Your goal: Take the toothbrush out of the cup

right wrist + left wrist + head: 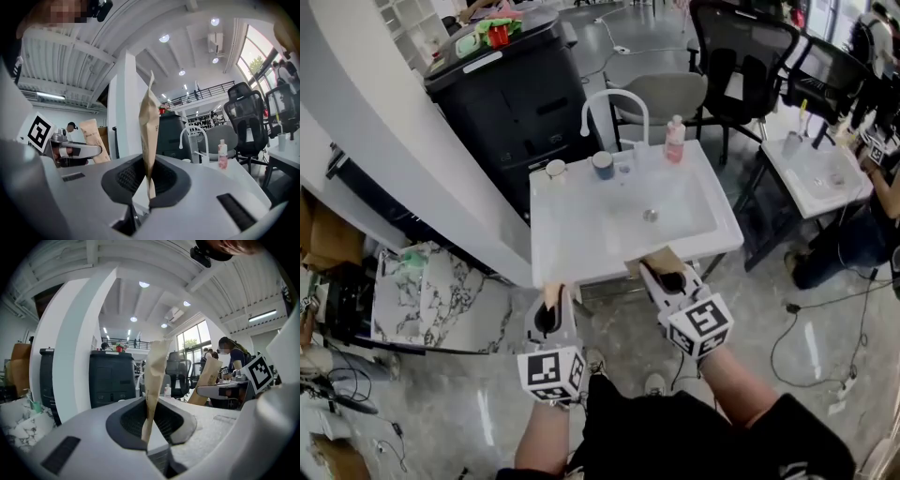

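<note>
Jaws of L gripper (149, 430) pinched on tan pouch (155, 376), R gripper (147, 185) likewise on 2nd pouch (149, 126), prob. paper

Both tongs have pale grey moulded shells, each with a black oval recess (124, 420) at the front. The left tongs (549, 302) carry a white cube (551, 373) printed with black square markers. The right tongs (665, 273) bear a matching cube (701, 325). The person wears a black short-sleeved top (675, 441).
</note>
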A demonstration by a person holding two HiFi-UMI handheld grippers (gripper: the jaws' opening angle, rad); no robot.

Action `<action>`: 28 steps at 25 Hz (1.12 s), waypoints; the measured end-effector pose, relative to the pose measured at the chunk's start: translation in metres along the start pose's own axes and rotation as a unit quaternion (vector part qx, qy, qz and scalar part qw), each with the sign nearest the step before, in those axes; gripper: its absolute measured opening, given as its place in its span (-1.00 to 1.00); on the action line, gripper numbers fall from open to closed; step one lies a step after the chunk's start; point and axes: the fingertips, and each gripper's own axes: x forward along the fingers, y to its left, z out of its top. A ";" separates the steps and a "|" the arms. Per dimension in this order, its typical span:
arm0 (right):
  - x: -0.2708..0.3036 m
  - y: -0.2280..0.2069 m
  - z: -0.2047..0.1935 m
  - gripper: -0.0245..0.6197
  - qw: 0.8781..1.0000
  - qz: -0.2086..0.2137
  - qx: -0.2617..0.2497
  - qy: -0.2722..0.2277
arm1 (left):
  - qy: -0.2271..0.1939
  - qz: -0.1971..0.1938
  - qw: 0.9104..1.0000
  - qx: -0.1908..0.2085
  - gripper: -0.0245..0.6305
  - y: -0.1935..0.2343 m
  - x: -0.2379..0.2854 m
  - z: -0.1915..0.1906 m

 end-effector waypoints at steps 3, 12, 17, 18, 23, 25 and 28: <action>-0.009 0.017 0.002 -0.85 1.000 0.011 0.003 -0.004 | -0.007 0.007 1.000 0.002 -0.82 0.000 -0.021 0.007; -0.007 0.060 0.000 -0.85 1.000 0.005 -0.002 -0.002 | -0.008 0.002 1.000 -0.011 -0.82 0.023 -0.055 0.000; -0.005 0.082 -0.003 -0.85 1.000 -0.018 -0.006 -0.003 | -0.002 -0.024 1.000 -0.013 -0.82 0.040 -0.065 -0.009; -0.006 0.085 -0.003 -0.85 1.000 -0.024 -0.008 -0.003 | -0.002 -0.030 0.999 -0.014 -0.82 0.042 -0.067 -0.009; -0.010 0.098 0.003 -0.85 0.998 -0.053 -0.017 -0.009 | -0.010 -0.059 0.998 -0.017 -0.82 0.050 -0.072 -0.006; -0.012 0.105 0.003 -0.85 0.998 -0.062 -0.020 -0.005 | -0.013 -0.069 0.997 -0.022 -0.82 0.053 -0.076 -0.006; -0.015 0.115 0.003 -0.85 0.997 -0.072 -0.024 -0.004 | -0.016 -0.078 0.996 -0.026 -0.82 0.059 -0.083 -0.004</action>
